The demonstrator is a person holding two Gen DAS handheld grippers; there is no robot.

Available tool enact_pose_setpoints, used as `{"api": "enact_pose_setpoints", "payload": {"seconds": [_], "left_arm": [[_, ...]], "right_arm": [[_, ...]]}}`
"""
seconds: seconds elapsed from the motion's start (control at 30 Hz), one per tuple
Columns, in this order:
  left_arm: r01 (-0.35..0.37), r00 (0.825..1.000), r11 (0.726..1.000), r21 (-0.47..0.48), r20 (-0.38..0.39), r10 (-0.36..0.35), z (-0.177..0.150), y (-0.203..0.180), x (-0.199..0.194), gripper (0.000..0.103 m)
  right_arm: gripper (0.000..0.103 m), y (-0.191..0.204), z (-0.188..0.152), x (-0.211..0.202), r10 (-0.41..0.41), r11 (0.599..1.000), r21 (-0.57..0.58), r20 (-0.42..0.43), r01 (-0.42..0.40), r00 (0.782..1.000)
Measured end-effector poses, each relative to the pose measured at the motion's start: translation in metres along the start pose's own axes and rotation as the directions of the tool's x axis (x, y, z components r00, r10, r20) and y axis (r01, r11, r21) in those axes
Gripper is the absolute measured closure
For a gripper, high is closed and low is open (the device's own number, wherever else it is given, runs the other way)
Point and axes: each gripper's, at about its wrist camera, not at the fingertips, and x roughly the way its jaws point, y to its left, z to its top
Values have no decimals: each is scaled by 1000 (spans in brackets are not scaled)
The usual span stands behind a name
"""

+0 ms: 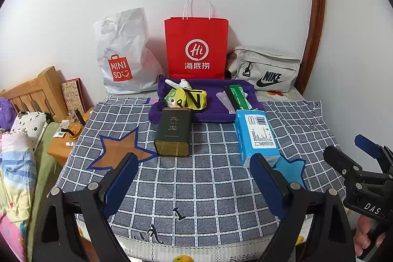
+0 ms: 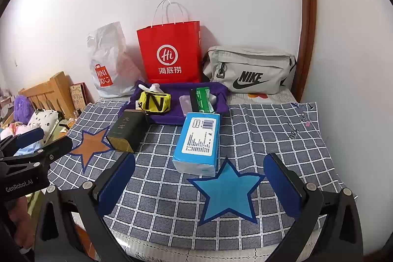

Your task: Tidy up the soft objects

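Left tongs (image 1: pixel 194 178): released, jaws spread wide, hovering over the grey checked cloth (image 1: pixel 208 188) on the worktop, grasping nothing.
Right tongs (image 2: pixel 199 178): released too, jaws wide apart above the blue star patch (image 2: pixel 227 190).
Soft targets: the blue plastic-wrapped tissue pack (image 2: pixel 199 141) lies at 12 o'clock from the right tongs, just beyond the blue star; the yellow fabric pouch with a black N (image 1: pixel 192 98) sits in the purple fabric tray (image 1: pixel 213 112).
Risk, crushing: the tissue pack probably deforms or slips if pinched by one corner.
Risk, knocking: the dark green rectangular tin (image 1: pixel 173 131) lies at 11 o'clock from the left tongs, beside the orange star patch (image 1: pixel 120 151); a careless sweep could shove it.
Risk, snagging: the cloth may bunch under a low approach.
Surroundings: red paper bag (image 1: pixel 196 48), white plastic bag (image 1: pixel 122 53) and grey Nike bag (image 2: pixel 248 70) line the wall at 12 o'clock, limiting reach beyond the tray.
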Motion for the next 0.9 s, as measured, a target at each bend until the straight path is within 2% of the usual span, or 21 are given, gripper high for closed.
{"api": "enact_pose_setpoints", "payload": {"seconds": [0.9], "left_arm": [[3,1000,1000,0,1,-3,0,1,1,11]], "right_arm": [[0,0,-1,-2,2,1000,-2,2,-2,1000]]}}
